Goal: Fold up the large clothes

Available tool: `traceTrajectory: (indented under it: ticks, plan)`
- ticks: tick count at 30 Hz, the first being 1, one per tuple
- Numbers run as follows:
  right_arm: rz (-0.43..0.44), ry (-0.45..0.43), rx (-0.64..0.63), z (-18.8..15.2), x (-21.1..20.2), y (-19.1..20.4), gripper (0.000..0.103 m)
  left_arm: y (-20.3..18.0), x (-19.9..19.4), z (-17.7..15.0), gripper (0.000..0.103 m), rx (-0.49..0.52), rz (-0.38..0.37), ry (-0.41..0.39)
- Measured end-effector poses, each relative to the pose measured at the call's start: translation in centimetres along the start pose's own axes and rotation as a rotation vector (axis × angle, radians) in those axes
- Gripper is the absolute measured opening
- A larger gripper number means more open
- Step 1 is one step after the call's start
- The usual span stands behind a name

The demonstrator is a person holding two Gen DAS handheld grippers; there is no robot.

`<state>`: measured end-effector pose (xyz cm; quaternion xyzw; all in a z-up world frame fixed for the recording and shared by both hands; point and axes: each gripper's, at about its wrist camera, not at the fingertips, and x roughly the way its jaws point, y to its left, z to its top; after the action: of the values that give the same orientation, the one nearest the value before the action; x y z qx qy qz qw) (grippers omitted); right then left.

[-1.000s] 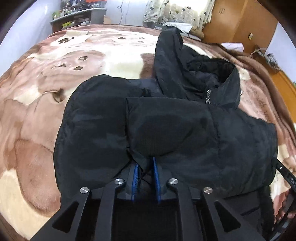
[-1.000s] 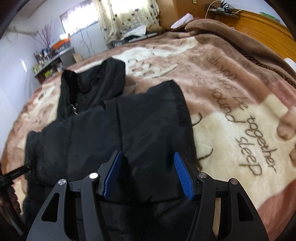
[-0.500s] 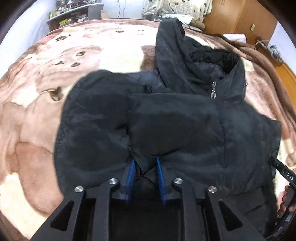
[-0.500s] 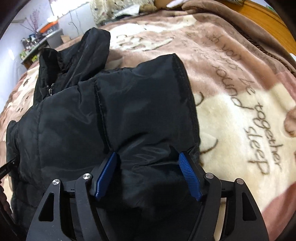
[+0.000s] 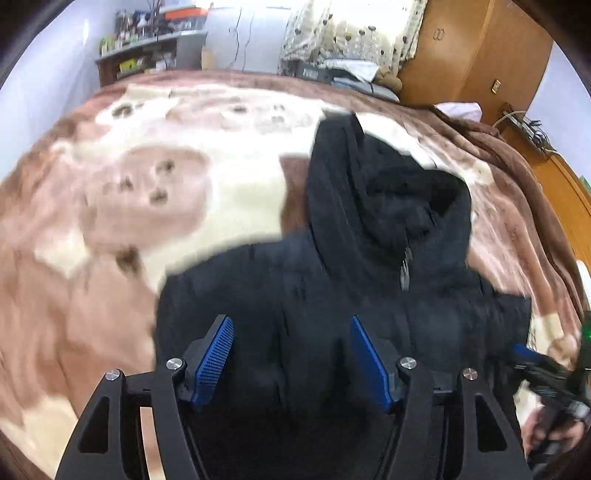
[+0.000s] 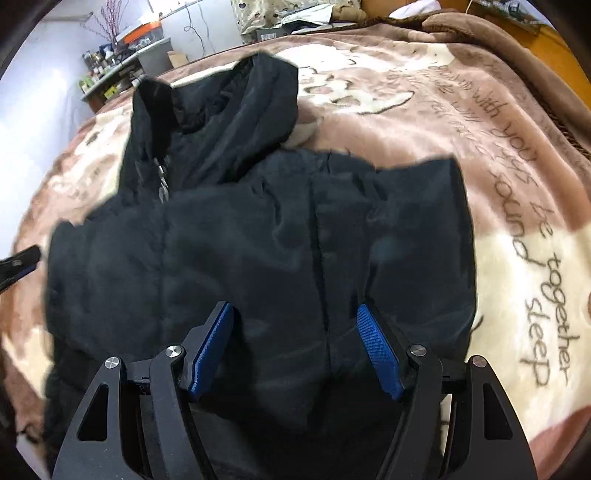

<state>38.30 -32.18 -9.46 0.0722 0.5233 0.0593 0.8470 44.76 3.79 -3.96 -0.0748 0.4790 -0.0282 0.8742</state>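
A black padded hooded jacket lies on the bed with its sleeves folded in over the body and its hood toward the far side. My left gripper hovers above the jacket's near left part; its jaws are opening and the blue pads grip nothing. In the right wrist view the same jacket fills the middle, its zipper pull by the collar. My right gripper stands open over the folded sleeve, pads wide apart and not pressing the cloth.
A brown and cream plush blanket with printed lettering covers the bed. A cluttered shelf, a curtain and a wooden wardrobe stand beyond the bed. The other gripper and a hand show at the right edge.
My left gripper let go of the jacket fold, opened wide and lifted away from it. The right gripper shifted a little over the sleeve and stayed open.
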Motion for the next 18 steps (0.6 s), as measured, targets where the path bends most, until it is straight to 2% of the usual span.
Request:
traceTrajectory:
  ticks: [1, 3, 4, 7, 9, 12, 13, 14, 16, 18]
  plan:
    - [0.024, -0.029, 0.006, 0.7, -1.0, -0.2, 0.07, 0.0, 0.1, 1.5, 0.067, 0.006, 0.006, -0.015]
    - [0.072, -0.109, 0.021, 3.1, -3.2, -0.8, 0.07, 0.3, 0.6, 4.8, 0.076, 0.0, -0.011, -0.036]
    - [0.085, -0.133, 0.042, 4.8, -3.8, -1.4, 0.07, 0.3, 1.0, 6.3, 0.076, -0.004, -0.009, -0.041]
    - [0.048, -0.191, 0.076, 9.8, -3.6, -2.4, 0.07, 0.1, 2.4, 11.3, 0.078, -0.003, 0.021, -0.085]
    - [0.047, -0.189, 0.106, 12.9, -2.3, -2.8, 0.07, 0.0, 4.1, 14.5, 0.081, -0.011, -0.023, -0.054]
    - [0.123, -0.208, 0.208, 16.7, -0.2, -4.0, 0.07, -0.3, 6.2, 18.2, 0.083, -0.056, -0.052, -0.079]
    - [0.156, -0.211, 0.248, 17.8, 0.8, -4.3, 0.071, -0.5, 7.3, 19.3, 0.083, -0.064, -0.08, -0.073]
    - [0.181, -0.206, 0.279, 18.9, 2.2, -4.2, 0.077, -0.7, 8.4, 20.2, 0.086, -0.07, -0.103, -0.052]
    - [0.211, -0.144, 0.329, 20.8, 4.9, -4.2, 0.078, -1.1, 11.0, 21.6, 0.087, -0.076, -0.075, -0.005]
    - [0.224, -0.094, 0.323, 21.9, 7.2, -3.8, 0.078, -1.1, 13.3, 22.4, 0.087, -0.108, -0.042, 0.017]
